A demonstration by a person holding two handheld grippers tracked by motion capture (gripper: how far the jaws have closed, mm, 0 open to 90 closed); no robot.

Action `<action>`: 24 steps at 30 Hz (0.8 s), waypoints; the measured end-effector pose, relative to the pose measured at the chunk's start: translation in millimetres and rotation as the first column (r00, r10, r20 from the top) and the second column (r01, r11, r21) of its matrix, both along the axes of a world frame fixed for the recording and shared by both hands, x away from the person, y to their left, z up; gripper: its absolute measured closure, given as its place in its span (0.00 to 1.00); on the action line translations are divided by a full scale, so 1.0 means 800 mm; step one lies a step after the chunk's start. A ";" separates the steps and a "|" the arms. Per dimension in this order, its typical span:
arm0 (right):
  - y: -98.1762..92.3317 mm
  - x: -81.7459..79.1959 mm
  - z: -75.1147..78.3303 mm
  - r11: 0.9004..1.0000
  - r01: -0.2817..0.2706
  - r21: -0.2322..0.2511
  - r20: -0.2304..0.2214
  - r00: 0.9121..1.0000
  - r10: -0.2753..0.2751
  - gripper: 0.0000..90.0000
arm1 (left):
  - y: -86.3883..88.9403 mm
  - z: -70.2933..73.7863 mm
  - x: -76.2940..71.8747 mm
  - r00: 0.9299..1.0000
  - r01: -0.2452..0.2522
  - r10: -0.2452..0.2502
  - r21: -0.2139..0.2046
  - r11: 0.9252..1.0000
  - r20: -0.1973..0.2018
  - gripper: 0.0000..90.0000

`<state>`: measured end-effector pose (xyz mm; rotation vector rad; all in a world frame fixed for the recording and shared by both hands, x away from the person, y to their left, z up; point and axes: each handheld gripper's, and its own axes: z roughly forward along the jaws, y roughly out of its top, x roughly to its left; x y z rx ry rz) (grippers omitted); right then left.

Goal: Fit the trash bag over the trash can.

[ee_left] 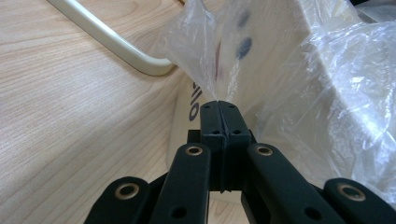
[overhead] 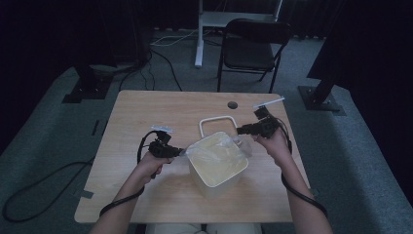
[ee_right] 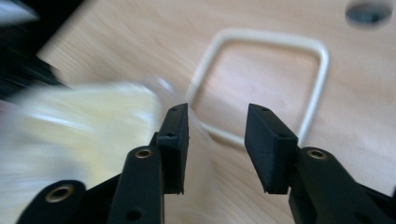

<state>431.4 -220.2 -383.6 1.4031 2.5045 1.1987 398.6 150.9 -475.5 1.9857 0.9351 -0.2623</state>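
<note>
A cream bin (overhead: pixel 220 176) stands on the wooden table (overhead: pixel 146 112), lined with a clear plastic bag (overhead: pixel 214 152). My left gripper (overhead: pixel 181 152) is at the bin's left rim. Its jaws (ee_left: pixel 219 105) are shut on a pinched corner of the bag (ee_left: pixel 280 70), beside the bin's wall (ee_left: pixel 185 112). My right gripper (overhead: pixel 239 129) hovers at the bin's far right corner. In the right gripper view its jaws (ee_right: pixel 217 135) stand open with nothing between them, the blurred bin (ee_right: pixel 70 121) to their left. A cream rectangular ring (overhead: pixel 216 119) lies flat behind the bin.
The ring (ee_right: pixel 317 56) lies close beyond the right jaws, and its rounded bar (ee_left: pixel 107 37) runs past the left ones. A cable hole (overhead: pixel 232 105) sits near the table's far edge. A folding chair (overhead: pixel 253 44) stands behind the table. Cables trail across the floor at the left.
</note>
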 end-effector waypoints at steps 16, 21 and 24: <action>0.061 -0.043 -0.002 0.921 -0.388 0.034 -0.121 0.913 0.389 0.63 | 0.001 0.002 -0.002 1.000 0.009 -0.009 -0.006 1.000 0.005 1.00; 0.066 -0.064 -0.001 0.895 -0.444 0.050 -0.098 0.889 0.447 1.00 | 0.004 0.002 -0.002 1.000 0.002 -0.002 -0.013 1.000 0.007 1.00; 0.066 -0.077 0.008 0.890 -0.449 0.077 -0.059 0.889 0.453 1.00 | 0.005 0.003 -0.003 1.000 0.002 -0.002 -0.012 1.000 0.008 1.00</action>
